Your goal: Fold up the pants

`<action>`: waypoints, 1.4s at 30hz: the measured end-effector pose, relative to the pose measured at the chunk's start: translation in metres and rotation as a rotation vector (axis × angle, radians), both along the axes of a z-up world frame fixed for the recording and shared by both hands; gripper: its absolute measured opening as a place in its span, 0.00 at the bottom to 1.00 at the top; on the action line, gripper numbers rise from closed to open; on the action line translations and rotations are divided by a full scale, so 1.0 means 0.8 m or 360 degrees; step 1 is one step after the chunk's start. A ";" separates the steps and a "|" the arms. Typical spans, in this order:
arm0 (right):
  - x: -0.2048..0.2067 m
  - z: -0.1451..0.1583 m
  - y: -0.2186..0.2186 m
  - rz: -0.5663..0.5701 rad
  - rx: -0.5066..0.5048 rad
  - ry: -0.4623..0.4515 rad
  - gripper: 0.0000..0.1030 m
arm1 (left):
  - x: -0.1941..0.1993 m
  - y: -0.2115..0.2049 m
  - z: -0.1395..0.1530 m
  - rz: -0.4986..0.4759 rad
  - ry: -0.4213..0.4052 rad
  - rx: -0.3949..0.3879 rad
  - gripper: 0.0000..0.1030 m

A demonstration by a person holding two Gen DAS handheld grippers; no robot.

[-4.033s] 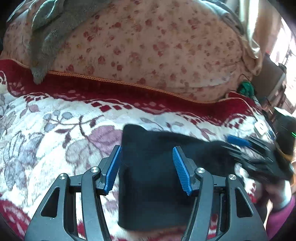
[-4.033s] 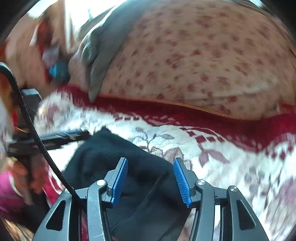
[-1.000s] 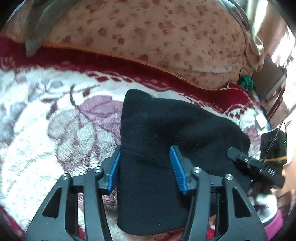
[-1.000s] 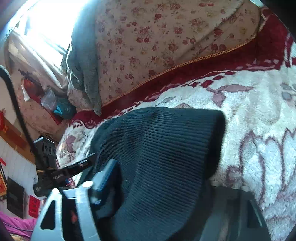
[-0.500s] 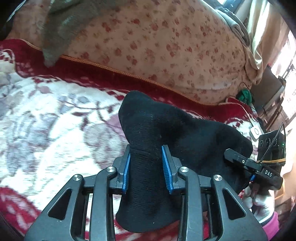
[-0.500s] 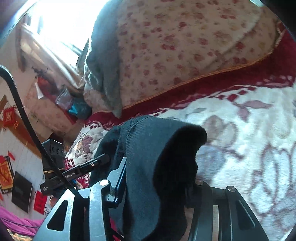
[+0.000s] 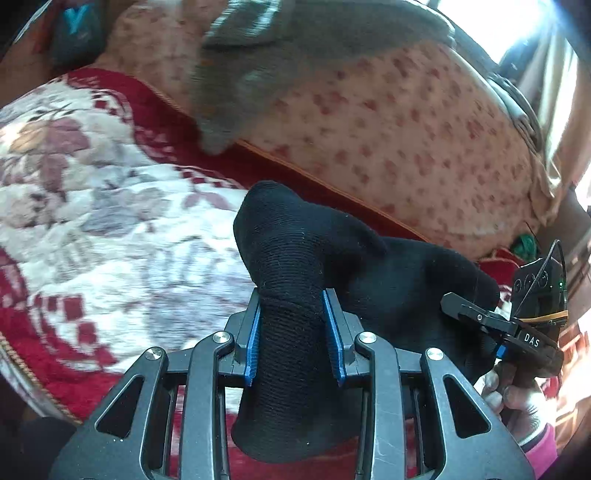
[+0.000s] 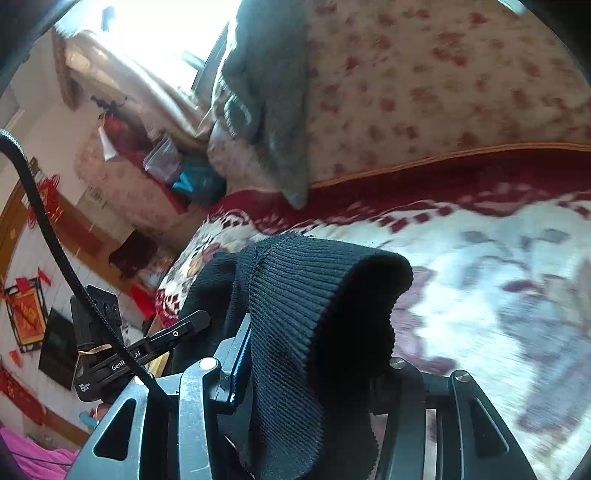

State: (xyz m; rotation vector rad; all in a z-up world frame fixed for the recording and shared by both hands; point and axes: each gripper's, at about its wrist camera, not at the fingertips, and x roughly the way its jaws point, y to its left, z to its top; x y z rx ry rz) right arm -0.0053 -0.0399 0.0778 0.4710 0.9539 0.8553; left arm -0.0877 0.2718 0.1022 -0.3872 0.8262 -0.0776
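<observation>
The black knit pants point(image 7: 332, 251) are folded into a thick bundle and held up above the bed. My left gripper point(image 7: 293, 332) is shut on the left end of the bundle, with cloth bulging above its blue pads. My right gripper point(image 8: 314, 354) is shut on the ribbed right end point(image 8: 314, 291), which drapes over and hides its right finger. In the left wrist view the right gripper point(image 7: 495, 328) sits at the far right of the pants. In the right wrist view the left gripper point(image 8: 147, 350) sits at the left.
A red and white floral blanket point(image 7: 110, 236) covers the bed. A big floral pillow point(image 7: 406, 122) with a grey cloth point(image 7: 251, 74) draped on it lies behind. Room clutter and a window point(image 8: 155, 33) lie beyond the bed's edge.
Both grippers closed on the pants over the last second. They have lifted the bundle off the blanket and swung the view leftward.
</observation>
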 end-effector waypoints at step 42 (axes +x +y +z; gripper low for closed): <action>-0.026 0.026 0.092 -0.0064 -0.0605 -0.0320 0.58 | -0.030 0.021 -0.009 0.0337 0.0011 0.0428 0.54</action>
